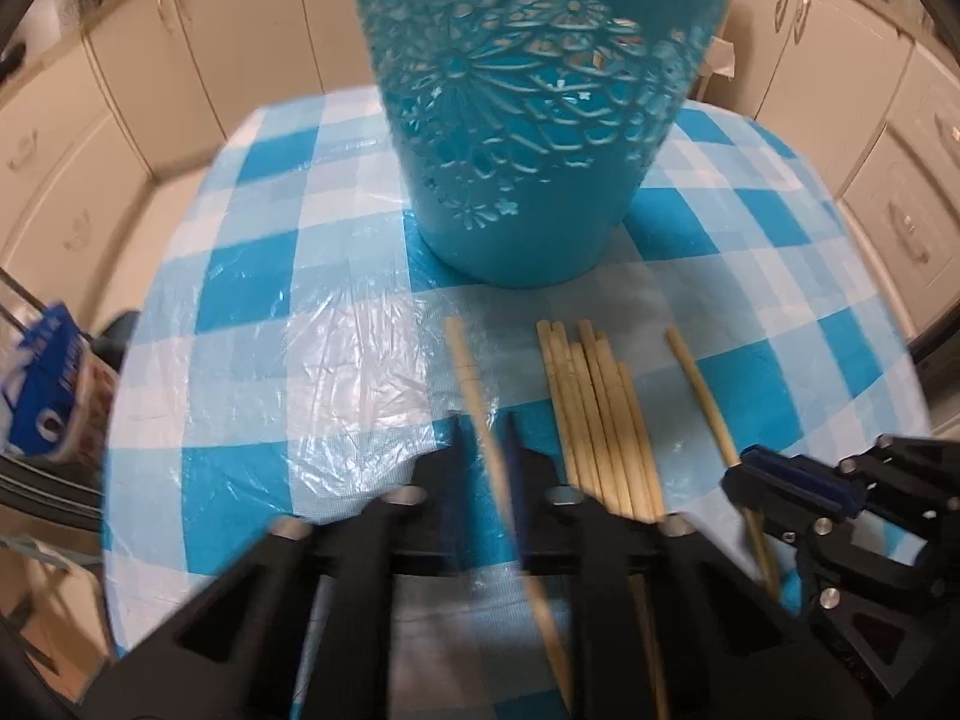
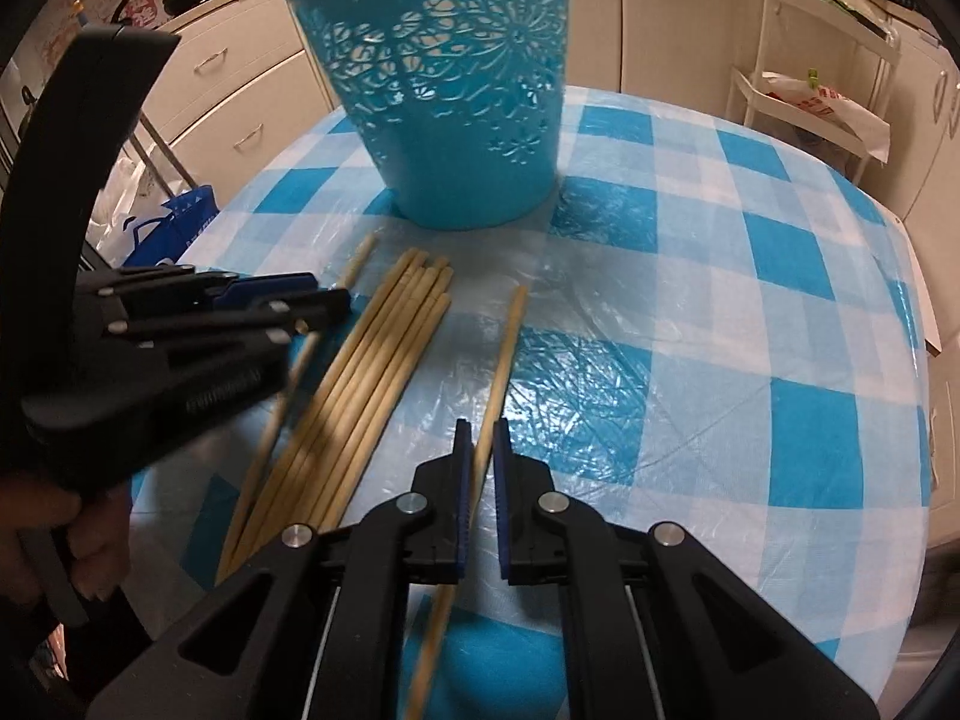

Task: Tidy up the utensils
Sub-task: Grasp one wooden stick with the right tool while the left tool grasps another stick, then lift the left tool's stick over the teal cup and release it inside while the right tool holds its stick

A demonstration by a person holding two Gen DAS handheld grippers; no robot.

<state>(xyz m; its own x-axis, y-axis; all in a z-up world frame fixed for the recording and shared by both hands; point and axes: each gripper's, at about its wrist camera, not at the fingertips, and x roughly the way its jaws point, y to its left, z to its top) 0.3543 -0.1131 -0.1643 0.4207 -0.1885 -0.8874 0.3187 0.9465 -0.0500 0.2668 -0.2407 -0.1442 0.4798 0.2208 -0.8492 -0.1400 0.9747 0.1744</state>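
Left gripper (image 1: 483, 450) clamping one chopstick (image 1: 474, 396); right gripper (image 2: 480, 450) slightly parted around another chopstick (image 2: 507, 336); chopstick bundle (image 2: 372, 360) at 10 o'clock; teal basket (image 2: 444, 84) at 12.

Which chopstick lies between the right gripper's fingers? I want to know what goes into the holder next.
The lone chopstick lying apart on the right of the bundle runs between the right gripper fingers; the bundled ones lie together, untouched.
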